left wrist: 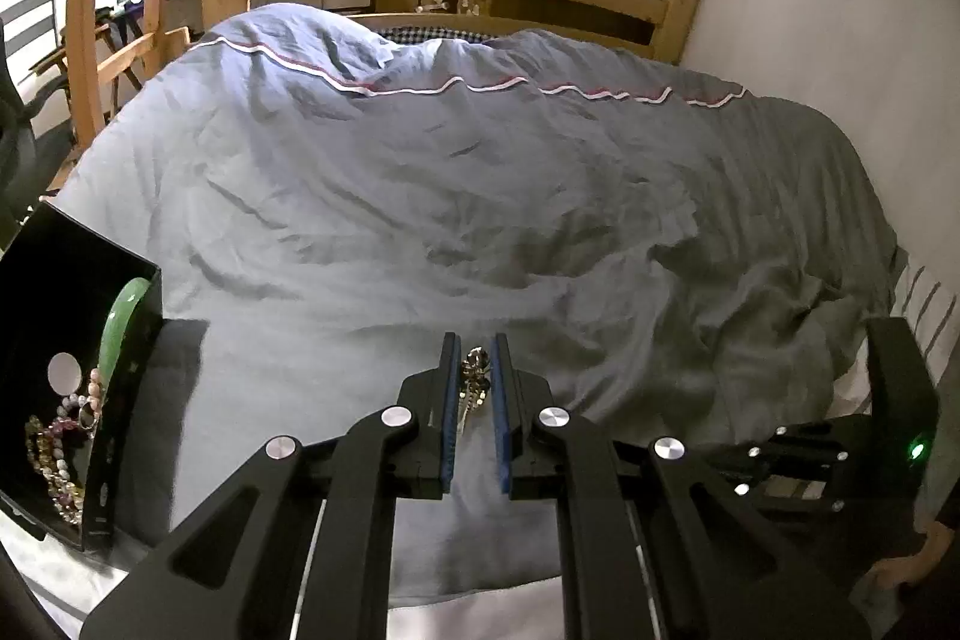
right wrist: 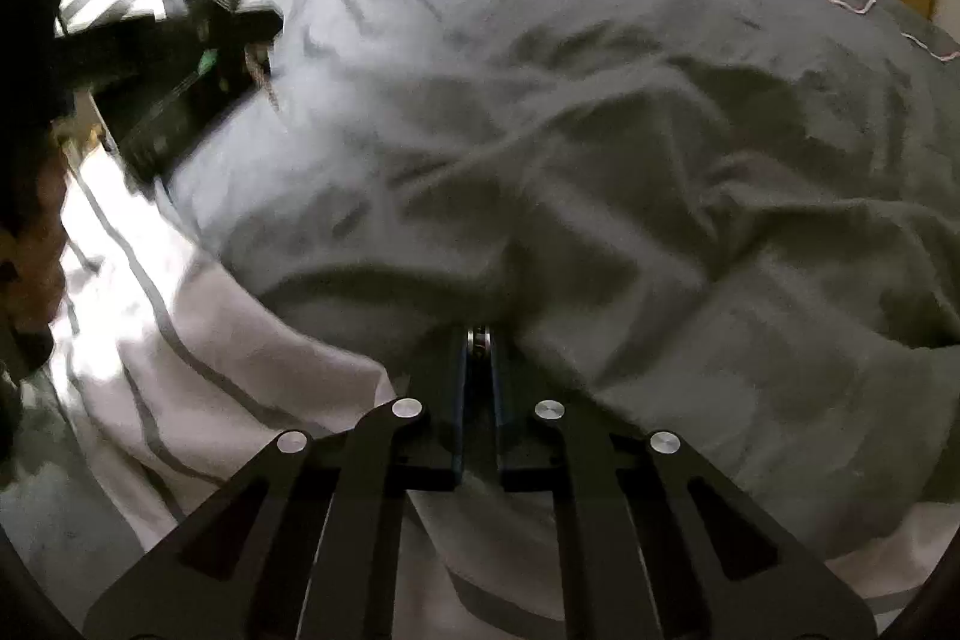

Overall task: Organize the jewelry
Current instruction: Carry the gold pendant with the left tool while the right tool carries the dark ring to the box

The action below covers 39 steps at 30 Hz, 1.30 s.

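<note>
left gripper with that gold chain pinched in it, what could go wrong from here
1. The gold chain sits only at the fingertips of the left gripper, part of it hanging loose, so it may slip onto the rumpled duvet.
2. The black box stands off to the side, already holding a green bangle and beaded bracelets; the dangling chain could snag its wall or tangle with them.

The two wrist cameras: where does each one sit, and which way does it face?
Left wrist: on the left gripper, facing down the bed at the duvet; box on the left; its fingers pinch a bracelet.
Right wrist: on the right gripper, facing the duvet, closed on a small piece.
Shared: duvet; each shows the other gripper.
</note>
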### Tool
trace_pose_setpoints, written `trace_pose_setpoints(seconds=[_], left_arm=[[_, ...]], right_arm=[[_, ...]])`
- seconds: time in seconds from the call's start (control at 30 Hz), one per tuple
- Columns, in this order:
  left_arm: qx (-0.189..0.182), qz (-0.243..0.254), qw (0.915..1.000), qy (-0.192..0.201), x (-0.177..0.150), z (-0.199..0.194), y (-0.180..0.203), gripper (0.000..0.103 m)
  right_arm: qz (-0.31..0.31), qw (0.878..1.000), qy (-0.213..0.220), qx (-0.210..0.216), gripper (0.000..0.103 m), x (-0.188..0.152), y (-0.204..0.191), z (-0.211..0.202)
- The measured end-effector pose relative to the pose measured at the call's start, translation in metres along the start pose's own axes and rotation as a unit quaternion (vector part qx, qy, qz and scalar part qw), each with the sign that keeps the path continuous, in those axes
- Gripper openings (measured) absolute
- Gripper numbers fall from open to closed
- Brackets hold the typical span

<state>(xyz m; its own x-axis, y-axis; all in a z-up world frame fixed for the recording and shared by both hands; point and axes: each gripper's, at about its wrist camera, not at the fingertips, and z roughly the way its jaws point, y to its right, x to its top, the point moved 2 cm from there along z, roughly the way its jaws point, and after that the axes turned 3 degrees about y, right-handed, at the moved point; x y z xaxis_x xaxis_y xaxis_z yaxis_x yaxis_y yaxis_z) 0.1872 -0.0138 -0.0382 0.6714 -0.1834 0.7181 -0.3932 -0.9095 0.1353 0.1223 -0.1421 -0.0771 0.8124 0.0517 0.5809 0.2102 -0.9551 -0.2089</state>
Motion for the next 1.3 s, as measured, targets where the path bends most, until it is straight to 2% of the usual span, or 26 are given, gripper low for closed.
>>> trace_pose_setpoints(seconds=[0.3,0.47,0.73,0.87,0.97,1.3], left_arm=[[-0.010,-0.003,0.9999,0.003,0.000,-0.009,-0.001,0.010],[-0.021,-0.006,0.9997,0.009,-0.003,-0.028,-0.001,0.010],[-0.088,-0.065,0.9936,0.027,-0.007,-0.075,-0.028,0.010],[-0.099,-0.084,0.9905,0.046,-0.007,-0.097,-0.047,0.010],[-0.088,-0.091,0.9901,0.062,-0.004,-0.109,-0.060,0.010],[0.010,-0.107,0.9905,0.086,-0.002,-0.125,-0.117,0.010]], right_arm=[[-0.002,1.000,0.020,-0.006,0.007,0.003,-0.001,-0.012],[-0.007,1.000,0.024,-0.013,0.007,0.003,-0.005,-0.017],[-0.010,0.999,0.048,-0.018,0.007,0.007,-0.011,-0.035],[-0.020,0.998,0.062,-0.012,0.007,0.015,-0.021,-0.046],[-0.026,0.997,0.067,-0.009,0.007,0.022,-0.030,-0.052],[-0.071,0.996,0.054,0.002,0.007,0.049,-0.075,-0.041]])
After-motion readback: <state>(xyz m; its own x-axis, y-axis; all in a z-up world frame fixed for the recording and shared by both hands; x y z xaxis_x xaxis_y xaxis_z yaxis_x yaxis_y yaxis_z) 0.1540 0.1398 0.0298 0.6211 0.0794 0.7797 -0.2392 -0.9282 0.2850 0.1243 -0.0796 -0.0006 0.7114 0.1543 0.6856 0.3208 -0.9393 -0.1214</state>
